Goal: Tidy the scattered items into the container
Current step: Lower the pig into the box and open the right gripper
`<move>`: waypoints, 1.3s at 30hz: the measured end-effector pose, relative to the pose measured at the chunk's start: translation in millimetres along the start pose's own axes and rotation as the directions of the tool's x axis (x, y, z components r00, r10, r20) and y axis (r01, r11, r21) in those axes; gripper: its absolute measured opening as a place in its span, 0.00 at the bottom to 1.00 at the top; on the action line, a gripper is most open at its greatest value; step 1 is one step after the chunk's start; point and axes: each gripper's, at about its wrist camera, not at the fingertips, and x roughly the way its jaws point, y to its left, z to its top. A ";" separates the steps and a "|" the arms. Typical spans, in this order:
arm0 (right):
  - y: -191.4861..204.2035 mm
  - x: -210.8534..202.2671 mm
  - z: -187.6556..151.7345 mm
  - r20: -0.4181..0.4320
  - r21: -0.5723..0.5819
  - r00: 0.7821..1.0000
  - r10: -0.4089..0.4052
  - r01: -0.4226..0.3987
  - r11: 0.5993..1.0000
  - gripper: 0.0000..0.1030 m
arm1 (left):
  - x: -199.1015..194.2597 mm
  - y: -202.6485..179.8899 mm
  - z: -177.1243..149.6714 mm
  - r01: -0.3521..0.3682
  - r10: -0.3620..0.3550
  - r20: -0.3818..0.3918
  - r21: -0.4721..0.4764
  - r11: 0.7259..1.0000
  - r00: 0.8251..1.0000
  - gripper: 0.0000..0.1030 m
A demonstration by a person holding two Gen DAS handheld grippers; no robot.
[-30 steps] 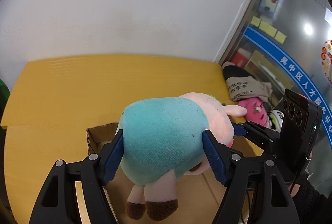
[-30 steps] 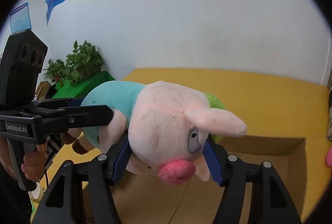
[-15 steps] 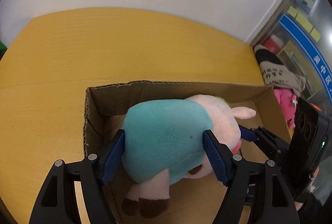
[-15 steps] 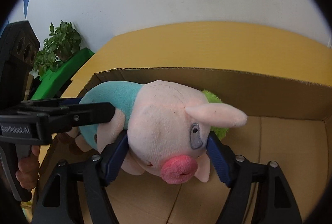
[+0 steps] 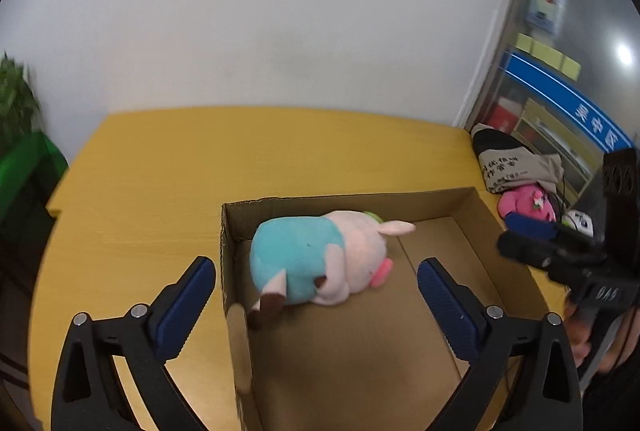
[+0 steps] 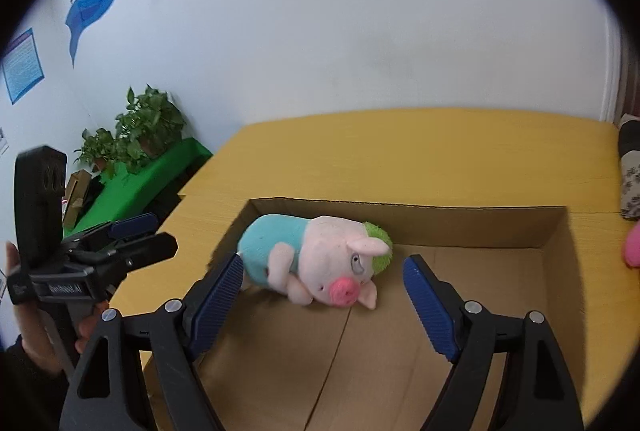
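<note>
A plush pig (image 5: 320, 259) in a teal shirt lies on its side on the floor of an open cardboard box (image 5: 476, 207), near the far left corner; it also shows in the right wrist view (image 6: 316, 263). My left gripper (image 5: 316, 295) is open and empty, above the box's left wall. My right gripper (image 6: 324, 291) is open and empty above the box (image 6: 556, 231), just in front of the pig. Each gripper also shows in the other's view, the right one (image 5: 532, 235) and the left one (image 6: 136, 235).
The box sits on a yellow wooden table (image 5: 192, 167) against a white wall. A pink plush (image 5: 524, 203) and a grey-black fabric item (image 5: 508, 159) lie on the table right of the box. Potted plants (image 6: 136, 135) on a green cloth stand left of the table.
Both grippers have opened and let go of the pig, which now lies in the box. Both grippers have pulled back and up from it.
</note>
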 end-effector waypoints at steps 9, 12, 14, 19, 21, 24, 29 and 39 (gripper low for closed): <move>32.4 -97.6 -70.2 0.011 -0.101 0.991 -0.136 0.136 0.985 0.82 | -95.3 -76.5 -71.4 0.001 -0.009 0.131 0.064 0.998 0.991 1.00; 34.4 -112.4 -96.8 -0.005 -0.088 0.990 -0.142 0.141 0.986 0.82 | -104.4 -95.5 -91.8 0.000 -0.010 0.140 0.069 0.998 0.990 1.00; 37.0 -116.3 -110.1 -0.014 -0.093 0.987 -0.163 0.161 0.983 0.82 | -111.4 -107.3 -105.0 0.009 -0.019 0.135 0.073 0.997 0.991 1.00; 39.4 -125.5 -131.7 -0.032 -0.103 0.985 -0.169 0.165 0.981 0.82 | -123.8 -132.9 -128.1 0.028 -0.038 0.120 0.085 0.996 0.992 1.00; 38.3 -128.9 -136.5 -0.031 -0.108 0.985 -0.171 0.167 0.980 0.82 | -127.1 -139.7 -134.8 0.032 -0.040 0.120 0.074 0.997 0.992 1.00; 35.6 -133.8 -142.1 -0.031 -0.099 0.986 -0.164 0.160 0.982 0.82 | -128.9 -145.7 -142.1 0.028 -0.034 0.123 0.054 0.998 0.992 1.00; 33.0 -139.2 -150.7 -0.029 -0.117 0.986 -0.162 0.158 0.981 0.82 | -124.6 -154.9 -153.0 0.027 -0.030 0.112 0.031 0.999 0.993 1.00; 9.9 -141.4 -158.1 -0.027 -0.104 0.993 -0.115 0.112 0.988 0.82 | -106.1 -174.9 -157.4 0.064 -0.066 0.067 0.029 0.998 0.996 1.00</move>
